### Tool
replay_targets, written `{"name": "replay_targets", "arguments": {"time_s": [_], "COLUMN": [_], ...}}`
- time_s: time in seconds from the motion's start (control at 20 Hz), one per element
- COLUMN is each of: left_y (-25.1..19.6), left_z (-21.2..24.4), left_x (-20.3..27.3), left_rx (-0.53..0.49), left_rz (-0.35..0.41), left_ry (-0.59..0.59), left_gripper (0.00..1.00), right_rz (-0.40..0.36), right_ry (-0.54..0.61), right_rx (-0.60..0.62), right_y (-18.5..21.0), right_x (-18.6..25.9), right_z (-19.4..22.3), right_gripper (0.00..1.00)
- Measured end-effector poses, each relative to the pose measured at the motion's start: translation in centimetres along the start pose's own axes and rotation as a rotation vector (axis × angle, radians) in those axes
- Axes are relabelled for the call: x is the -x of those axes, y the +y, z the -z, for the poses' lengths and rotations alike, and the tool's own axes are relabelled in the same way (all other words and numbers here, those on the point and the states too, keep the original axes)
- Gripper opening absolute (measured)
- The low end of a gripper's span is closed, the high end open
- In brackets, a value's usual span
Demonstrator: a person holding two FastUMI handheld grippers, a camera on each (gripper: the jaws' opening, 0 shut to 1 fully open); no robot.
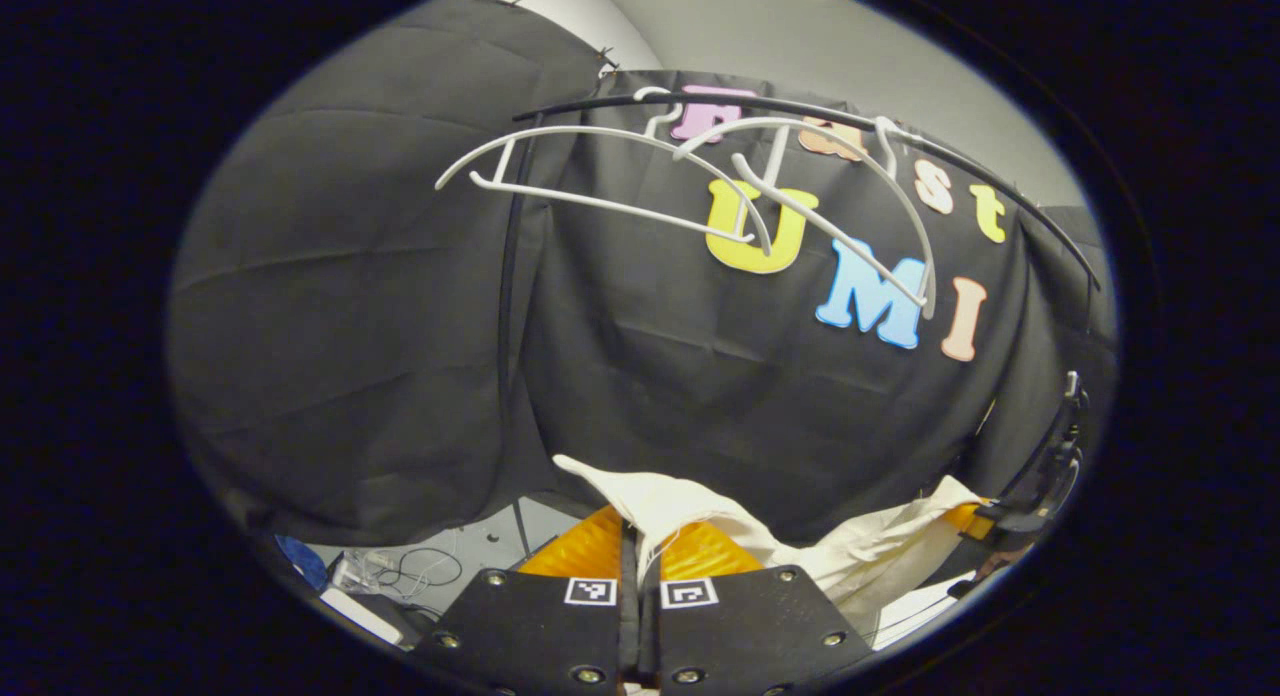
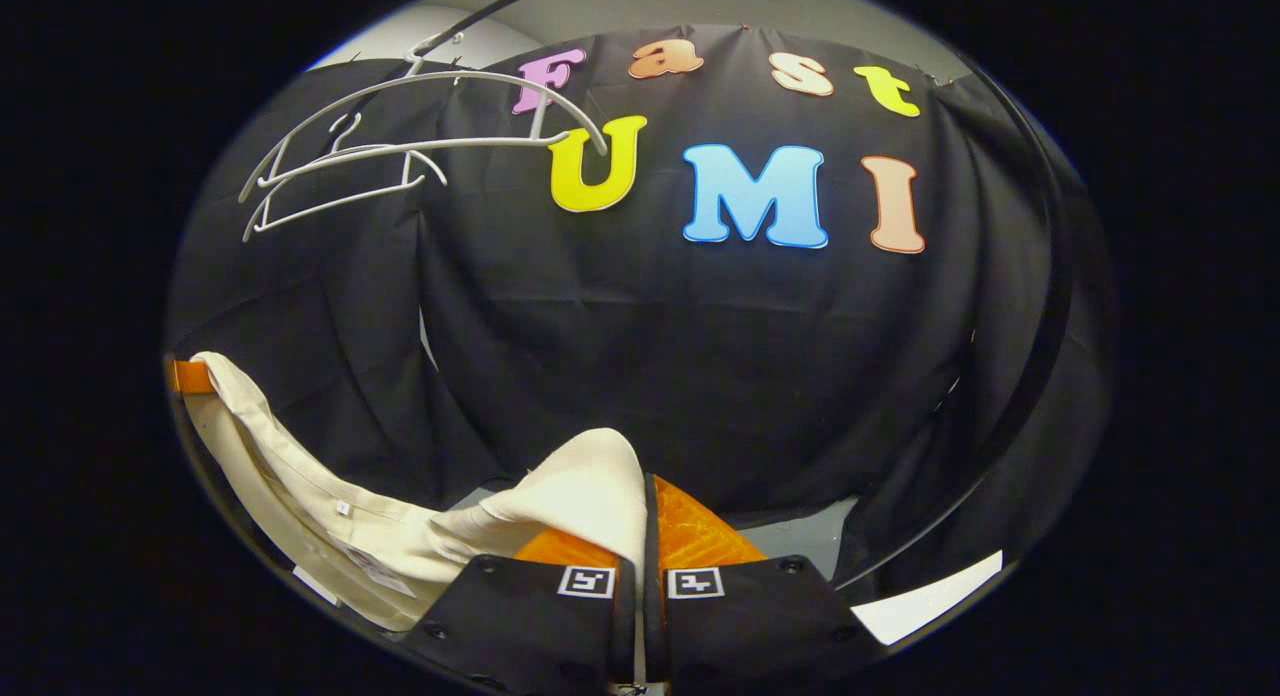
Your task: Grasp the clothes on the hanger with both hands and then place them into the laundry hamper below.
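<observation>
L gripper (image 1: 640,546) clenched on cloth (image 1: 700,516) — a cream garment pinched between both fingers. R gripper (image 2: 645,516) likewise clamped on cloth (image 2: 590,496). Garment hangs slack between the two, off the hangers (image 1: 700,186), which hang bare on rail (image 1: 900,141) above. Hamper not seen.

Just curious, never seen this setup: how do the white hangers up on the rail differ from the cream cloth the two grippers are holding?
The white hangers hang bare on the black rail; the cream cloth is off them, low down. The hangers are stiff, thin and curved; the cloth is soft, sagging between the left gripper and the right gripper. Both are pale.
</observation>
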State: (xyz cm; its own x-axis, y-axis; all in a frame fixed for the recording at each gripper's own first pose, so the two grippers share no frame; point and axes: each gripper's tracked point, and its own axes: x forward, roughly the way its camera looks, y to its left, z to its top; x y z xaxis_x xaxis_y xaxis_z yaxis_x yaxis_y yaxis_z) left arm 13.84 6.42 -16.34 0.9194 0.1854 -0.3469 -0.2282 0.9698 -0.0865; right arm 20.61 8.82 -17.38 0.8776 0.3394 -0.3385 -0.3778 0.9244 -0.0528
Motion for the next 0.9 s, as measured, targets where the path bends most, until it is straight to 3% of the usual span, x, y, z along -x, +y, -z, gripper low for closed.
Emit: {"name": "replay_targets", "arguments": {"time_s": [0.25,0.45,0.65,0.9], "left_y": [0.6,1.9,3.0,3.6], "left_z": [3.0,6.7,11.1,14.0], "left_x": [1.3,1.6,-0.2,-2.1], "left_rx": [-0.044,-0.088,-0.147,-0.196], "left_rz": [0.088,0.145,0.184,0.231], "left_ry": [0.044,0.089,0.155,0.218], "left_gripper": [0.01,0.01,0.01,0.01], "right_rz": [-0.062,-0.096,-0.062,0.002], "right_ry": [0.027,0.102,0.257,0.305], "right_rx": [0.001,-0.072,-0.179,-0.181], "right_y": [6.9,11.4,13.7,14.5], "right_x": [3.7,4.8,5.0,4.1], "right_z": [1.3,4.5,10.8,13.1], "right_gripper": [0.05,0.05,0.05,0.05]}}
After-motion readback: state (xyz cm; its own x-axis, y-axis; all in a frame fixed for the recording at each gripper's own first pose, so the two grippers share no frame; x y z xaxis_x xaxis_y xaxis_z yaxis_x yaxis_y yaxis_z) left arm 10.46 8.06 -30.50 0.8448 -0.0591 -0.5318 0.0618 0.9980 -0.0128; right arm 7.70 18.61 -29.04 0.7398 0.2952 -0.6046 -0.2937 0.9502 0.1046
